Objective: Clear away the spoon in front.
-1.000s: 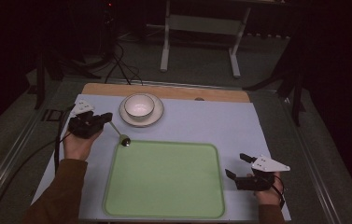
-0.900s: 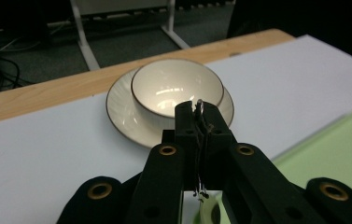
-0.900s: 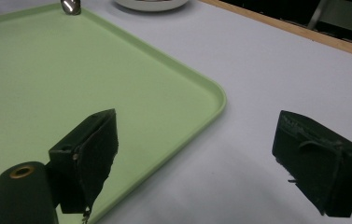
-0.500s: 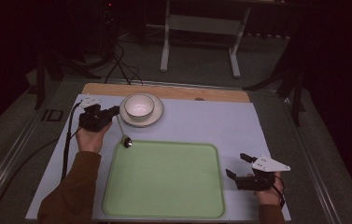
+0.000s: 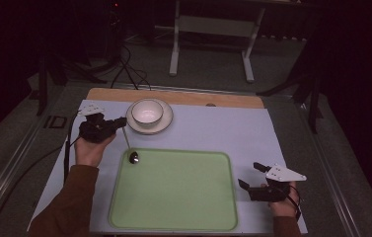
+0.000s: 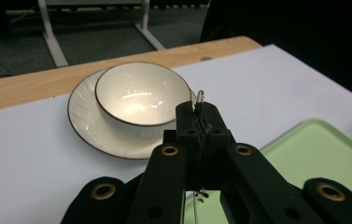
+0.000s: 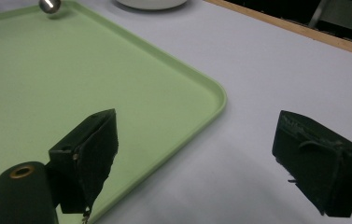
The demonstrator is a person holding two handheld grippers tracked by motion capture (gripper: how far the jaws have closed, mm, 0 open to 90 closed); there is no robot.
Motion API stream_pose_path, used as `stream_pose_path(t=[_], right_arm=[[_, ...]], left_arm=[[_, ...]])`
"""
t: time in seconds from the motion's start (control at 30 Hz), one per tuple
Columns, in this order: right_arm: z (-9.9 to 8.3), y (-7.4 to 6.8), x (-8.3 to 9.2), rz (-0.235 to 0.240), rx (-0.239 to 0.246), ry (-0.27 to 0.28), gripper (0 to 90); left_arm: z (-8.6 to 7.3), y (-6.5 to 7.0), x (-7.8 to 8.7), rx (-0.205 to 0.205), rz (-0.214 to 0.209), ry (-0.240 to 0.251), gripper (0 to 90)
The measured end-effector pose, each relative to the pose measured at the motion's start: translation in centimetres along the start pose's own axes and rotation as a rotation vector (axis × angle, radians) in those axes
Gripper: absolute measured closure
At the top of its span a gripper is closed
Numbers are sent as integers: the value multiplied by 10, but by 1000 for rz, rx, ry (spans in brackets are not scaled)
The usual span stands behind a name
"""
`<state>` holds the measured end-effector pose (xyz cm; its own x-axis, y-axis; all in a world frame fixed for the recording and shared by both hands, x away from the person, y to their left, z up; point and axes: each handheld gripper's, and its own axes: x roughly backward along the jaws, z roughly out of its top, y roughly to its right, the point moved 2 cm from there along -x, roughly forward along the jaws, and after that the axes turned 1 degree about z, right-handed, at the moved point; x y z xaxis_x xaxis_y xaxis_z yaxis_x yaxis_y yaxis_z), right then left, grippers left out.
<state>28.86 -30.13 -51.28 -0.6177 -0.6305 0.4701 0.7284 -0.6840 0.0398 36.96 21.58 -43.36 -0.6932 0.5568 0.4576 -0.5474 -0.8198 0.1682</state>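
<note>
On the dark frame at the left side of the bench (image 5: pixel 213 98) there are pale marks (image 5: pixel 55 121) that look like the letters "ID"; I can read no other writing.

The left tongs (image 5: pixel 122 121) are clenched on the thin handle of a metal spoon (image 5: pixel 130 148). In the left gripper view the two black jaws stand pressed together, and the shiny end of the handle (image 6: pixel 200 97) comes out just above their tips. In the high view the spoon hangs slanted from the tongs, and its round bowl is over the far left corner of the tray (image 5: pixel 173 217); I cannot tell if it touches the tray.

The right tongs (image 5: pixel 250 176) are released: in the right gripper view the jaws stand wide apart with nothing between them. They rest near the right edge of the tray, over the white sheet (image 5: pixel 213 133).

The tray is pale green, flat, smooth and matte, with rounded corners and a low raised rim. The bowl (image 5: pixel 147 112) is glossy cream ceramic with a thin dark rim, and it stands on a round saucer (image 5: pixel 164 126) of the same material, which has fine ribs. The white sheet is smooth, and it covers a bench with a wooden far edge.
</note>
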Motion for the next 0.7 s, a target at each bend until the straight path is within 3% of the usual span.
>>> stream_pose_path(t=[0.13, 0.3, 0.7], right_arm=[[0, 0, 0, 0, 0, -1, 140], [0, 0, 0, -1, -1, -1, 140], [0, 0, 0, -1, -2, -5, 140]], left_arm=[[-2, 6, 2, -5, -33, -9, 891], [-4, 14, 4, -32, -45, -32, 890], [-13, 21, 10, -33, -69, -66, 890]])
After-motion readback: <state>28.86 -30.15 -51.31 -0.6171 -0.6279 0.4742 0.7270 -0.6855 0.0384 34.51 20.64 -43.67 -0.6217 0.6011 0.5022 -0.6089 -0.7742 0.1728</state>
